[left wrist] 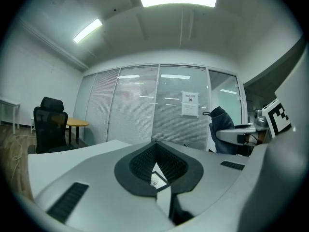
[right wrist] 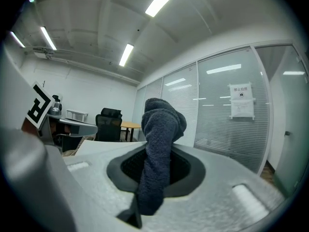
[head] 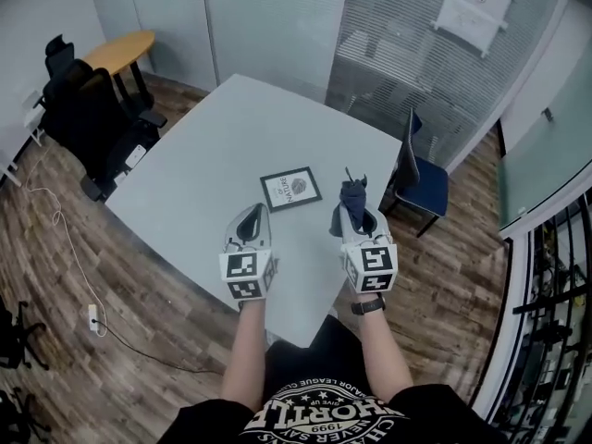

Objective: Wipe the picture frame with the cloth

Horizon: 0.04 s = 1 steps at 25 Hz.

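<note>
Fuzzy dark cloth [right wrist: 159, 149]; smooth matt table [head: 231, 146]

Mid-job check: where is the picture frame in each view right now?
Head view: picture frame lies flat on the table, near centre.
Left gripper view: its corner shows between the jaws.
Right gripper view: not in it.
Shared landmark: paper notice on the glass wall.

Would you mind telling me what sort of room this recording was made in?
Most likely an office meeting room: a large grey table, black office chairs beside it, and glass walls fitted with blinds.
</note>
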{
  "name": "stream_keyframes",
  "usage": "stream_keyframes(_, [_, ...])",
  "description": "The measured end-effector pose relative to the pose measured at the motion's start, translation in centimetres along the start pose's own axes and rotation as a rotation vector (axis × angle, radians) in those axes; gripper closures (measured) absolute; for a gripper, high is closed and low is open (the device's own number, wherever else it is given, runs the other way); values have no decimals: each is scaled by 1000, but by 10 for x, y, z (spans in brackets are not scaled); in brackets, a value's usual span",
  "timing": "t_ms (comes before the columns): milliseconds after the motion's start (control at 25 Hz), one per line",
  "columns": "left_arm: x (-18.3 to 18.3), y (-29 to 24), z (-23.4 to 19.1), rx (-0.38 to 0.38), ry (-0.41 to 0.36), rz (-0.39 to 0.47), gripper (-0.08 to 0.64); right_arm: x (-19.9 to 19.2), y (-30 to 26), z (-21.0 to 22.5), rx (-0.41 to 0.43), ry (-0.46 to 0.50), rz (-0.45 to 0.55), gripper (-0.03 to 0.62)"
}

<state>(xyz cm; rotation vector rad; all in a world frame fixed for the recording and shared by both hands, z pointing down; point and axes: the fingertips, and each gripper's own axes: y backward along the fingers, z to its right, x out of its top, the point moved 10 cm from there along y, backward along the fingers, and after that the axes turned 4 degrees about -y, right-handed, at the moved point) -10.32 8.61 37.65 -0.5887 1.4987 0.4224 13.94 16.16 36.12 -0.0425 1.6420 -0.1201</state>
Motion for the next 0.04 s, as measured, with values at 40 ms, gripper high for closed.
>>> stream_keyframes(40, [-1, 0, 3, -3, 0, -1, 555, -2, 3, 1, 0, 3, -1, 525])
